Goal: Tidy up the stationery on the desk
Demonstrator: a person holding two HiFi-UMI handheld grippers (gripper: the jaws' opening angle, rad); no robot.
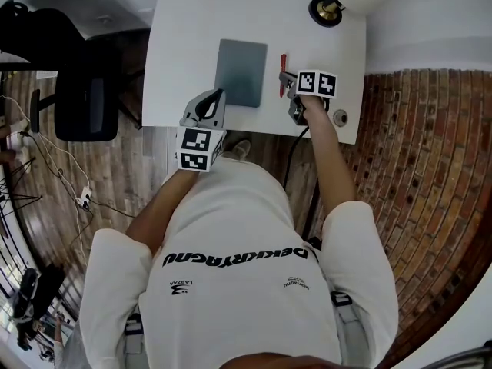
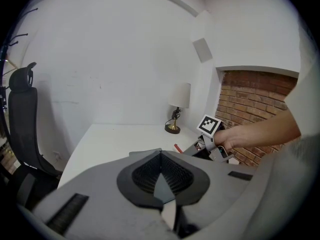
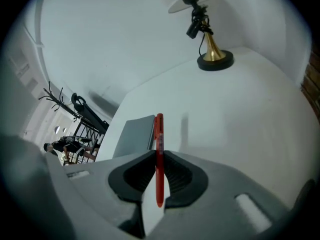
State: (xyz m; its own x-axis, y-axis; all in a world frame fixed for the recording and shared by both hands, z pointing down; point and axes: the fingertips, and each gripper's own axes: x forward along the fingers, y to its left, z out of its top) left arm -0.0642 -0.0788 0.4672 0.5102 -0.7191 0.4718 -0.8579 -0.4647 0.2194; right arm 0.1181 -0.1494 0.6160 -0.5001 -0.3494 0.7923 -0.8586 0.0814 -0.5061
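Observation:
A red pen (image 3: 159,154) is pinched between the pads of my right gripper (image 3: 159,176) and sticks out past the jaws, lifted above the white desk (image 3: 235,119). In the head view the red pen (image 1: 282,75) hangs just right of a grey notebook (image 1: 241,72) that lies flat mid-desk. My left gripper (image 1: 212,106) rests at the desk's near edge by the notebook's near left corner, jaws shut with nothing in them. From the left gripper view its closed jaws (image 2: 161,165) fill the foreground, the right gripper (image 2: 210,141) beyond them.
A small lamp with a brass base (image 1: 326,9) stands at the desk's far right corner. A black office chair (image 1: 84,98) sits left of the desk. A brick wall (image 1: 415,175) runs along the right side. A dark cable (image 1: 296,160) drops from the desk's near edge.

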